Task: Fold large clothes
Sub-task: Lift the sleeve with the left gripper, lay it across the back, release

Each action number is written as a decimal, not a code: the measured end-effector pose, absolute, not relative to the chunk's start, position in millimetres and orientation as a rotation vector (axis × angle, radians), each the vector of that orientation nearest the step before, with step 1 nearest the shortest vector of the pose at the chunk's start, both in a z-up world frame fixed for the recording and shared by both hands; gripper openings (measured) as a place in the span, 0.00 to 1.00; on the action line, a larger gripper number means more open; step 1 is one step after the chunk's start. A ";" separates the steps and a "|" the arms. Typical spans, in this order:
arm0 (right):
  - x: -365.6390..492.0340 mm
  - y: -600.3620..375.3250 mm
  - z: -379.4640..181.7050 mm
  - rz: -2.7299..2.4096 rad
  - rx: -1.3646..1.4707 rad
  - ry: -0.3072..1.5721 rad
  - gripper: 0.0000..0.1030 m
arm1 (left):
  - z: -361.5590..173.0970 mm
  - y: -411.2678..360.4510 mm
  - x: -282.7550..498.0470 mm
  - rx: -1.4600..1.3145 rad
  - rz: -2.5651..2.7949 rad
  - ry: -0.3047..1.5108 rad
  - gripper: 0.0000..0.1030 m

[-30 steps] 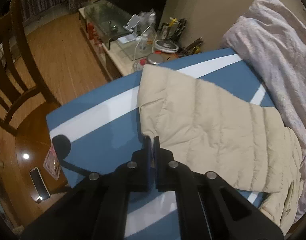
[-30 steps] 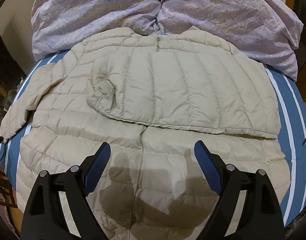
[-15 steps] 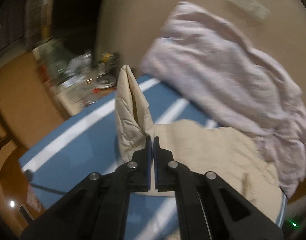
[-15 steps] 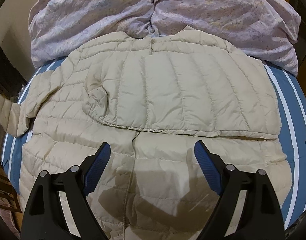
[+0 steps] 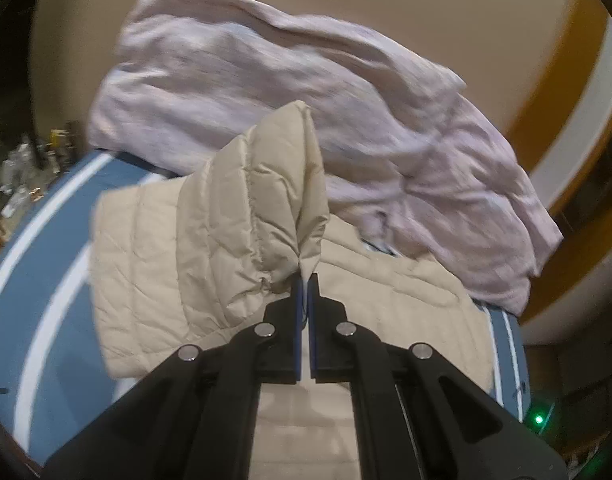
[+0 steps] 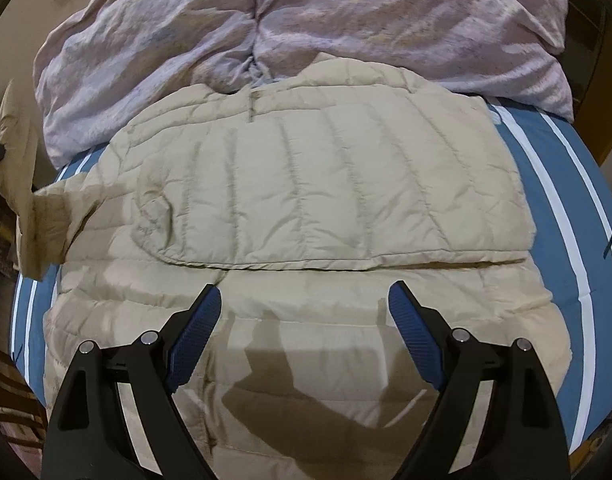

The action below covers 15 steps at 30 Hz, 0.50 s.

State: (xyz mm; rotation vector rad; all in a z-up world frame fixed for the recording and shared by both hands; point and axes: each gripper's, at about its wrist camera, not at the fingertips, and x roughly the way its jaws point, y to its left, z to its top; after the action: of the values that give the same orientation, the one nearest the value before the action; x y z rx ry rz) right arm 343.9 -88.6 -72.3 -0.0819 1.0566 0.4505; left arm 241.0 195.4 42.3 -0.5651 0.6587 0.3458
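Beige quilted jacket [image 6: 313, 184] lies flat (left sleeve [image 5: 258, 216] lifted).

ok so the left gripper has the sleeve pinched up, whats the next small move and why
Probably carry the sleeve inward across the beige puffer jacket and lay it flat on the body. The left gripper is shut on the cuff, holding the sleeve off the striped blue bedsheet, while the opposite sleeve already lies folded across the jacket. The right gripper is open above the hem, holding nothing.

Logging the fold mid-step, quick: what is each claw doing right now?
Left claw: shut on the jacket sleeve, lifted.
Right claw: open, holding nothing, above the beige jacket.
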 end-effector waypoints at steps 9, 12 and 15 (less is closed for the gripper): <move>356.1 -110.8 -77.6 0.403 -0.028 1.072 0.85 | 29.1 124.1 291.5 -0.539 0.127 0.731 0.02; 360.1 -118.4 -79.4 0.387 -0.013 1.076 0.85 | 20.2 104.1 303.3 -0.534 0.072 0.762 0.02; 365.3 -125.6 -81.5 0.371 0.006 1.083 0.85 | 7.2 85.6 315.0 -0.520 0.039 0.800 0.02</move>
State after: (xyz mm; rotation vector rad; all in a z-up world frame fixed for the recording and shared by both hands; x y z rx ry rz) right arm 365.3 -125.6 -81.5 0.0060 1.0829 0.3707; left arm 315.0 85.6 7.2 -0.5198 0.8005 0.0392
